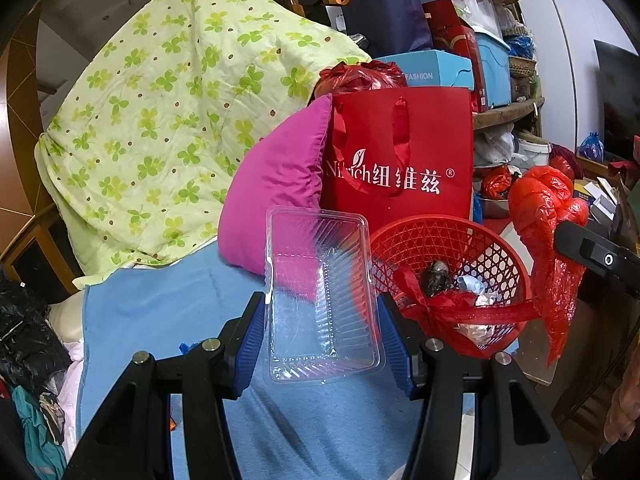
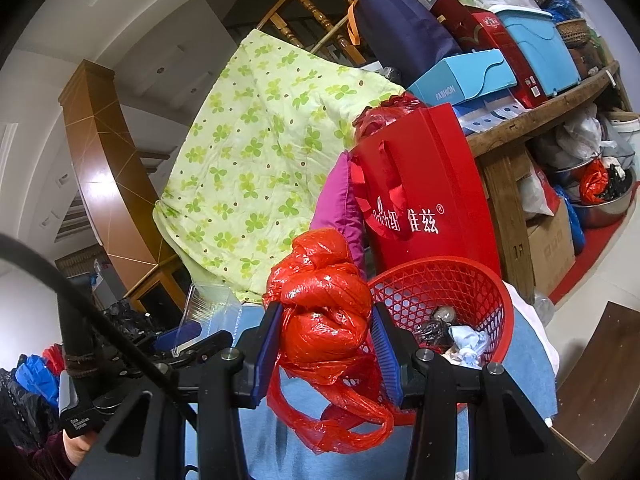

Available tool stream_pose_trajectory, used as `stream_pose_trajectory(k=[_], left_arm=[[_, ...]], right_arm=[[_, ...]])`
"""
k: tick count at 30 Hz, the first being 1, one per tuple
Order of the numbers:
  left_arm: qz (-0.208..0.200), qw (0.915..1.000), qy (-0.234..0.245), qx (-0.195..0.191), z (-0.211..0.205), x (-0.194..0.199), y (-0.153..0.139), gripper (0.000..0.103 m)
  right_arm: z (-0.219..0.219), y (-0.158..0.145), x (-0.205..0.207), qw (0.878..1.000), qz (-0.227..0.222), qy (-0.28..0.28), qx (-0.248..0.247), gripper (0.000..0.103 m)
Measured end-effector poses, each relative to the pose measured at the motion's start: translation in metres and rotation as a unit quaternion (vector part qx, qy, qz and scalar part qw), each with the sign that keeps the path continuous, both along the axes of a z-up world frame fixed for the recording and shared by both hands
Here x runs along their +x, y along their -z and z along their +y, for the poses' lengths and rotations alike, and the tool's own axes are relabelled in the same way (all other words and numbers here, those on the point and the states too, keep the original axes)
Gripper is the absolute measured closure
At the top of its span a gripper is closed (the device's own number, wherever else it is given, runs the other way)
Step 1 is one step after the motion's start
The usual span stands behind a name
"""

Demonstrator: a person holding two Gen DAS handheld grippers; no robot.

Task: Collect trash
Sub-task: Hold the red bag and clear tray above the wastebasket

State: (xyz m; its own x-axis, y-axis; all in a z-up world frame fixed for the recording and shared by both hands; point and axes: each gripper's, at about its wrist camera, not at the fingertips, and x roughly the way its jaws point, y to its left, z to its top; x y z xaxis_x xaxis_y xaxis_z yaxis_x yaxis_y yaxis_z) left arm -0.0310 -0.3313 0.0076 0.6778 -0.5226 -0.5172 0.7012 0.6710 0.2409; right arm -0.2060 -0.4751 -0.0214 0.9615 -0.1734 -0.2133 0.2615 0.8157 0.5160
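On the left, the left gripper clamps a clear ribbed plastic tray by its long sides, raised above the blue cloth. Just right of it stands the red round mesh basket (crumpled scraps already inside). Farther right, the right gripper squeezes a knotted red plastic bag beside the basket's rim.

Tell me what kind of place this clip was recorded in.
Most likely a lived-in home, in a cluttered living or storage corner. A clover-print quilt is draped in front of a wooden stair railing, a rough wooden shelf is stacked with boxes and storage bins, and a red mesh basket serves as the trash bin.
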Motion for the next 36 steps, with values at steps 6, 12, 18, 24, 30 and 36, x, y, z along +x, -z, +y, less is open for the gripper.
stream_pose_trajectory(k=[6, 12, 18, 24, 30, 36], left_arm=[[0.003, 1.0000, -0.002, 0.002, -0.001, 0.002, 0.003, 0.046], [0.004, 1.0000, -0.003, 0.004, -0.002, 0.003, 0.004, 0.046], [0.005, 1.0000, -0.003, 0.004, -0.003, 0.003, 0.004, 0.046], [0.004, 1.0000, -0.001, 0.006, -0.005, 0.002, 0.006, 0.046], [0.003, 1.0000, 0.000, 0.007, -0.007, 0.000, 0.006, 0.046], [0.003, 0.9999, 0.001, 0.011, -0.010, -0.001, 0.008, 0.046]], right_arm=[[-0.001, 0.002, 0.003, 1.000, 0.002, -0.001, 0.001, 0.056], [-0.002, 0.002, 0.004, 1.000, 0.001, -0.002, 0.003, 0.056], [-0.002, 0.003, 0.004, 1.000, 0.002, 0.000, 0.002, 0.056], [-0.003, 0.004, 0.006, 1.000, 0.001, 0.000, 0.003, 0.056], [-0.003, 0.005, 0.004, 1.000, 0.000, 0.002, 0.005, 0.056], [-0.003, 0.008, 0.001, 1.000, 0.000, 0.004, 0.009, 0.056]])
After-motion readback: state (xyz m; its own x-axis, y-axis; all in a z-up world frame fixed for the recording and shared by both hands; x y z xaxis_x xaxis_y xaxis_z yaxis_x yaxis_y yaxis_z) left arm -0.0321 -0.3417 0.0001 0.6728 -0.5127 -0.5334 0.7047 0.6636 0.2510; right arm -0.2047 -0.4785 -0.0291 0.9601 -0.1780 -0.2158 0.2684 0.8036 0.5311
